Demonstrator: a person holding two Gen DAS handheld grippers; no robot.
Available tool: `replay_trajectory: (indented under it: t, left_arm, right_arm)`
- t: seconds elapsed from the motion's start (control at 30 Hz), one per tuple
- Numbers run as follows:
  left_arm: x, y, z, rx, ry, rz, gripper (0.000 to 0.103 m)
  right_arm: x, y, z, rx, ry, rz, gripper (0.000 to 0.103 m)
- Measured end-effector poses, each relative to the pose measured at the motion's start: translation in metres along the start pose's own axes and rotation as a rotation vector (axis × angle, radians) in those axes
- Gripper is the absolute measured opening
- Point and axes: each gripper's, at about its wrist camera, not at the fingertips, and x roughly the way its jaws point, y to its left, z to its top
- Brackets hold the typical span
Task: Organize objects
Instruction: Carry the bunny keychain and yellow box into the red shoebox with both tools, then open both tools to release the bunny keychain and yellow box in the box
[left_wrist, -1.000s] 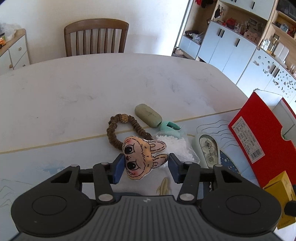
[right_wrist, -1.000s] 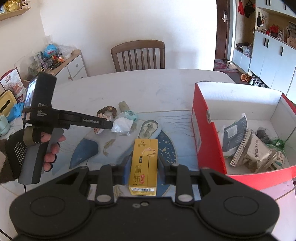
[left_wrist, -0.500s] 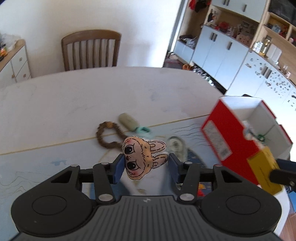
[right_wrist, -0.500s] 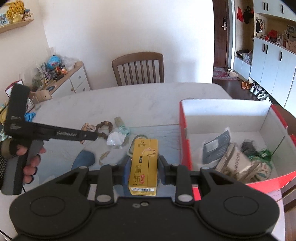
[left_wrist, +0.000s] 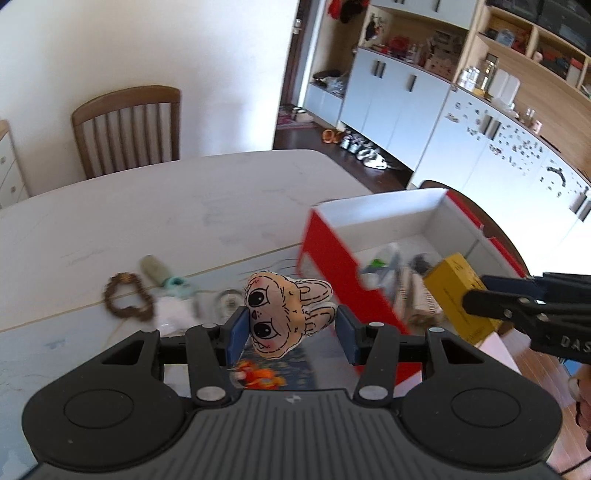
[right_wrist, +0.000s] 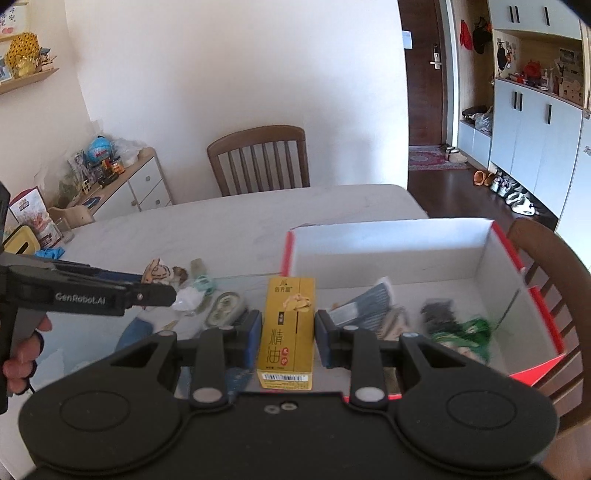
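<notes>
Bunny-face charm (left_wrist: 286, 314): one, pinched between the blue pads of the left gripper (left_wrist: 289, 330), held in the air above the near part of the table (left_wrist: 147, 214), just left of the red box (left_wrist: 325, 251). Its face is turned sideways, ears pointing right toward the box.

Yellow carton (right_wrist: 290, 328): one, clamped upright in the right gripper (right_wrist: 289, 341), pads pressed on both long sides. It hangs over the near-left corner of the box. Printed on it: two large Chinese characters, a gold flower graphic and a barcode at the near end. Smaller print is unreadable.

Counts:
- 1 red box with white inside, open top, on the right end of the table, holding several packets and a green item (blurred, uncountable)
- 2 grippers, both loaded
- 2 wooden chairs: one at the far side (right_wrist: 258, 158), one right of the box (right_wrist: 554, 280)
- On the table left of the box: 1 brown scrunchie (left_wrist: 127, 301), 1 grey-green pouch (left_wrist: 153, 266), 1 teal item (left_wrist: 177, 284), 1 white crumpled wrapper (left_wrist: 173, 310), 1 oval item (right_wrist: 223, 308)

Readable text: "GenRobot.AI" on the left gripper's side in the right wrist view; "DAS" on the right gripper in the left wrist view.
</notes>
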Motion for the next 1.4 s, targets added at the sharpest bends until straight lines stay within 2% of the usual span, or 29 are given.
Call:
replay_trajectory:
  t: [0.37, 0.63, 1.0, 1.4]
  left_arm:
    - [0.036, -0.085, 0.013, 0.082, 0.036, -0.050, 0.050]
    - [0.074, -0.131, 0.021, 0.140, 0.086, -0.037, 0.050]
    - [0.124, -0.159, 0.028, 0.140, 0.160, 0.011, 0.050]
    - [0.168, -0.158, 0.030, 0.119, 0.257, 0.058, 0.050]
  right_arm:
    - [-0.007, -0.073, 0.008, 0.008, -0.019, -0.056, 0.029]
    - [0.010, -0.116, 0.010, 0.017, 0.008, -0.102, 0.029]
    - [0.051, -0.154, 0.011, 0.032, 0.054, -0.095, 0.029]
    - [0.087, -0.160, 0.004, 0.025, 0.146, -0.078, 0.029]
